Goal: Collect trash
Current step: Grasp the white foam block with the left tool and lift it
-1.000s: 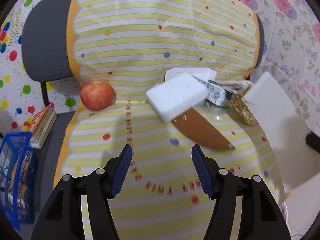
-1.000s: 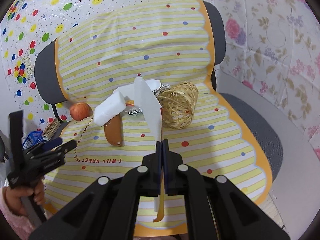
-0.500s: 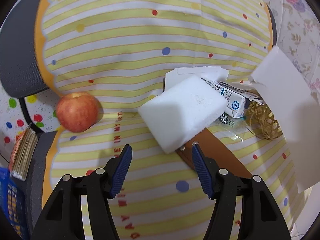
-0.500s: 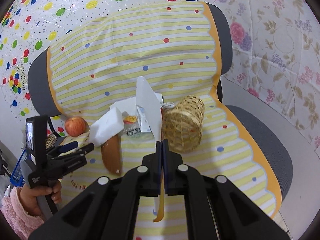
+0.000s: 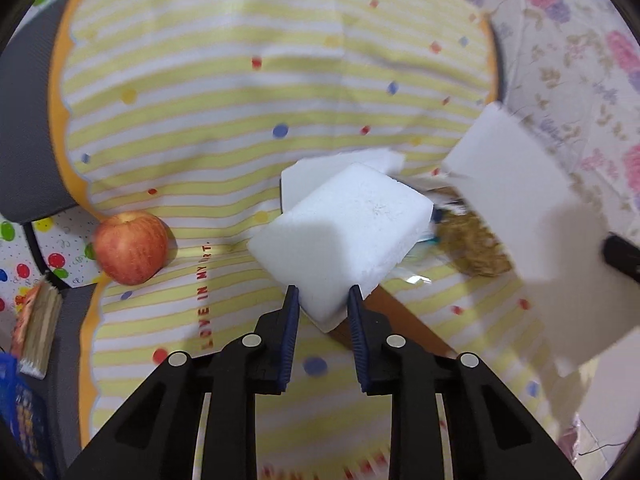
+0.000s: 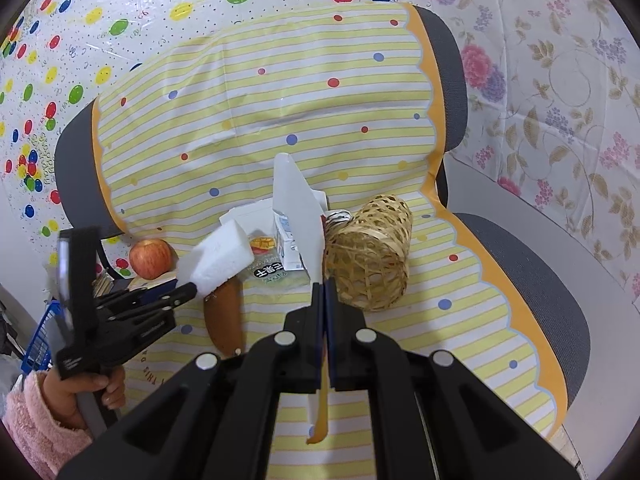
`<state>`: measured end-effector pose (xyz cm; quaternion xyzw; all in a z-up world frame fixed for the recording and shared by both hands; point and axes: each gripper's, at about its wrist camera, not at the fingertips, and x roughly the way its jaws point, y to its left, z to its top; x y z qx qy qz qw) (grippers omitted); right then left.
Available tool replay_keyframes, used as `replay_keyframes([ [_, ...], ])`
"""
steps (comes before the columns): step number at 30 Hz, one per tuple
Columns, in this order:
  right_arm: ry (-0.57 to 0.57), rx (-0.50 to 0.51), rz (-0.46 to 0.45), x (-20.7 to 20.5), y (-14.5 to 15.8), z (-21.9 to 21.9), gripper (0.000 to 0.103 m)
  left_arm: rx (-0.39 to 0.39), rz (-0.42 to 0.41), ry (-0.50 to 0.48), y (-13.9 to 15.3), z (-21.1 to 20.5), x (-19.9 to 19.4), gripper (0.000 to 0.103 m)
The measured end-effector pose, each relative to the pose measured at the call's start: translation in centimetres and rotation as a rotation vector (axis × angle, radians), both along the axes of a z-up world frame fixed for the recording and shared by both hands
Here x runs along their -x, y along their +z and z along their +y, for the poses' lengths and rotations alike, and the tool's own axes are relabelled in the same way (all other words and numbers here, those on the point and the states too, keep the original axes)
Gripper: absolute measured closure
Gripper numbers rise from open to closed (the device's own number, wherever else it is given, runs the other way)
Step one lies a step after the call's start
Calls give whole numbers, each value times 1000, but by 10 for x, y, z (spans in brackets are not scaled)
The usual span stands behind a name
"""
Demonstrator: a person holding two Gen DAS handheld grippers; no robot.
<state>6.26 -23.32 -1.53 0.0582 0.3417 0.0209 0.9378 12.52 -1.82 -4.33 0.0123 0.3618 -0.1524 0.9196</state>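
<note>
A: Foam block sits on the striped chair cover, near corner pinched by the left hand-held gripper, fingers narrowed onto it.
B: Right hand-held gripper?
A: Clamped tight on a white card, beside the wicker basket. Apple well left.

home room, looks lived-in: grey office chair draped with a yellow striped plastic cloth, floral sheet and balloon-print sheet hung behind, apple, woven basket, snack packets, books beside the chair.
</note>
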Motion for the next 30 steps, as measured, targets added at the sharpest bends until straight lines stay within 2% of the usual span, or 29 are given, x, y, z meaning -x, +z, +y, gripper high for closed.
replay_keyframes([
  [8, 4, -16, 3, 32, 4, 0, 101, 47, -37, 34, 27, 9, 83, 78],
  [12, 12, -21, 7, 50, 7, 2, 101, 56, -13, 44, 27, 14, 117, 77],
  [20, 34, -30, 16, 87, 7, 6, 101, 40, -33, 47, 33, 15, 172, 77],
  [30, -30, 0, 4, 151, 20, -17, 101, 37, -64, -84, 43, -30, 210, 77],
])
